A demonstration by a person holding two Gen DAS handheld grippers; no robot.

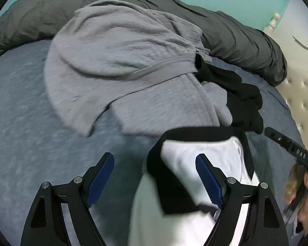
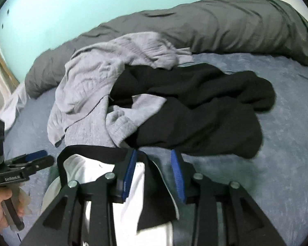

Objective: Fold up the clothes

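Three garments are lying on the bed (image 1: 20, 123): one grey hoodie (image 1: 117, 61), one black top (image 2: 205, 110), and one white shirt with black trim (image 1: 205, 155) nearest, beside open sheet. Left claw (image 1: 154, 176) is hovering wide open; right claw (image 2: 154, 176) is also gaping, straddling the shirt's black edge.

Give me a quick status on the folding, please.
Left gripper open, nothing held. Right gripper open over the white shirt, black trim. Grey hoodie and black garment piled just beyond.
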